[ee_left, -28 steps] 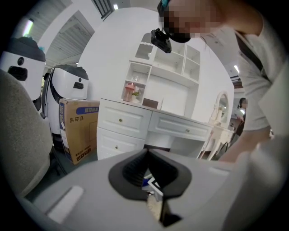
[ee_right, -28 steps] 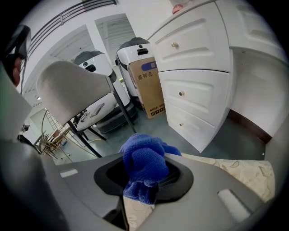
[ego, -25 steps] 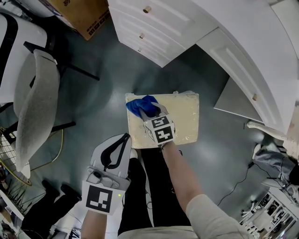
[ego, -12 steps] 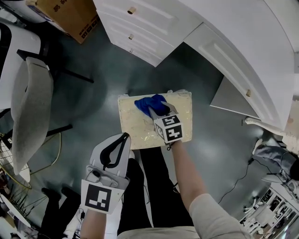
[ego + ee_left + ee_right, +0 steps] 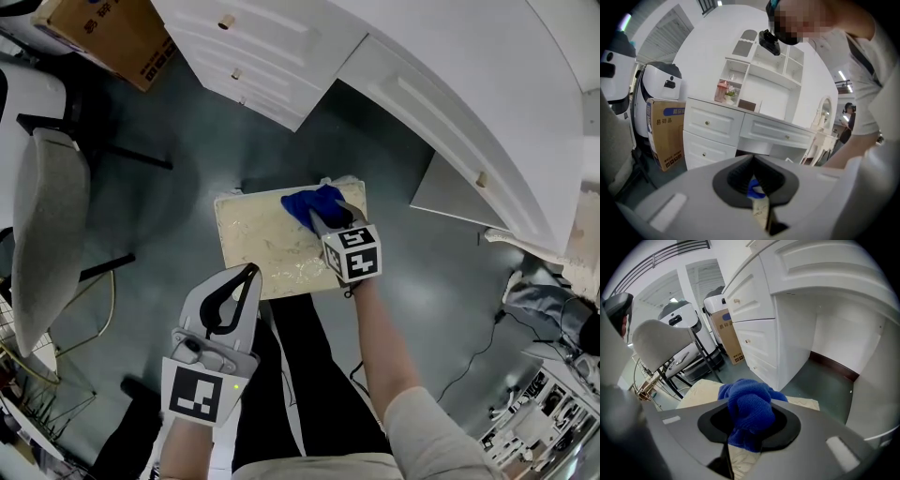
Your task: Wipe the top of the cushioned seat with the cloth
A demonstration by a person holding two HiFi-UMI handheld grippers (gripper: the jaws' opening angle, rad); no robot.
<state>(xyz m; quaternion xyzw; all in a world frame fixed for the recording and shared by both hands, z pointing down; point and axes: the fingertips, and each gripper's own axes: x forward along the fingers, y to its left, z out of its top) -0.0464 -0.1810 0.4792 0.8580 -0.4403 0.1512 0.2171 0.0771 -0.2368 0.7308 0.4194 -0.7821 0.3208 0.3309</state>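
1. Left gripper [image 5: 246, 278]: jaws together, nothing held, idle just short of the near edge of the cushioned seat [image 5: 248, 239].
2. Right gripper [image 5: 325, 222]: clamped on the bunched blue cloth [image 5: 302, 201], which is pressed on the cushioned seat at its far right corner.
3. White dresser [image 5: 281, 56]: beyond.

Risk: so near the edge, the cloth may slip off. Bunched, it wipes only a narrow strip and may leave patches.

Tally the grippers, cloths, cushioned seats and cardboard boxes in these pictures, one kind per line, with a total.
grippers: 2 (left gripper, right gripper)
blue cloth: 1
cushioned seat: 1
cardboard box: 1
total: 5
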